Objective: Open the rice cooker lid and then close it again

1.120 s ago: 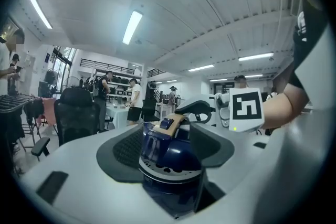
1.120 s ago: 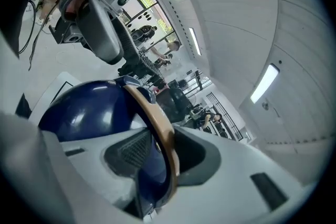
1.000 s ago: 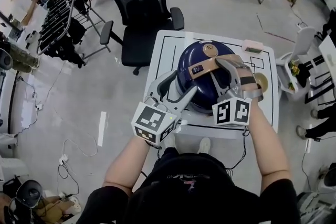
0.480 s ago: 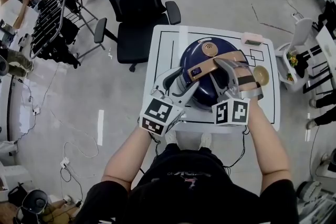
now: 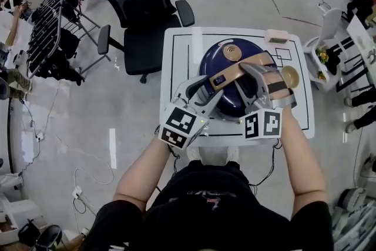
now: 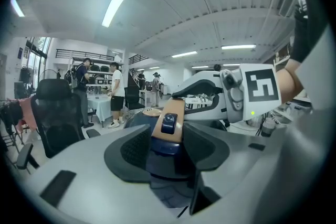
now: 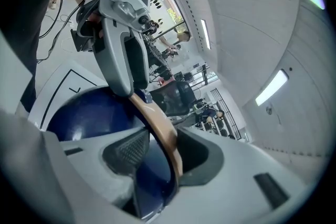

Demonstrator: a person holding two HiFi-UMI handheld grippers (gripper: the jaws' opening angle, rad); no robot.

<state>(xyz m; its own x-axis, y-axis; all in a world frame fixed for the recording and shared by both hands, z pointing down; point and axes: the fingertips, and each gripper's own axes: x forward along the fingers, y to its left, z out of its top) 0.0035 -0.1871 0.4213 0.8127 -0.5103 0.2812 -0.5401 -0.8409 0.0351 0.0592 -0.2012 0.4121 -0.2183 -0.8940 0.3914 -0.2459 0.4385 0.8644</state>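
Observation:
A navy blue rice cooker (image 5: 226,56) stands on a white table (image 5: 176,50), its lid down and a tan handle (image 5: 235,72) arched across the top. My left gripper (image 5: 207,91) is at the handle's left end; its jaws have just been closing, and the pads now sit against both sides of the handle (image 6: 169,123) by a dark button. My right gripper (image 5: 261,76) straddles the handle's right part. Its jaws have just been opening: the handle strap (image 7: 160,123) lies against one pad and stands apart from the other.
A black office chair (image 5: 138,9) stands behind the table. A small pink box (image 5: 276,38) lies at the table's far right corner, a round tan thing (image 5: 289,75) beside the cooker. A drying rack (image 5: 53,26) is at the left, a white bin (image 5: 326,50) at the right.
My left gripper has sunk toward the handle's left end and its jaws have narrowed around it. The right gripper has stayed at the handle. The head view has shifted slightly.

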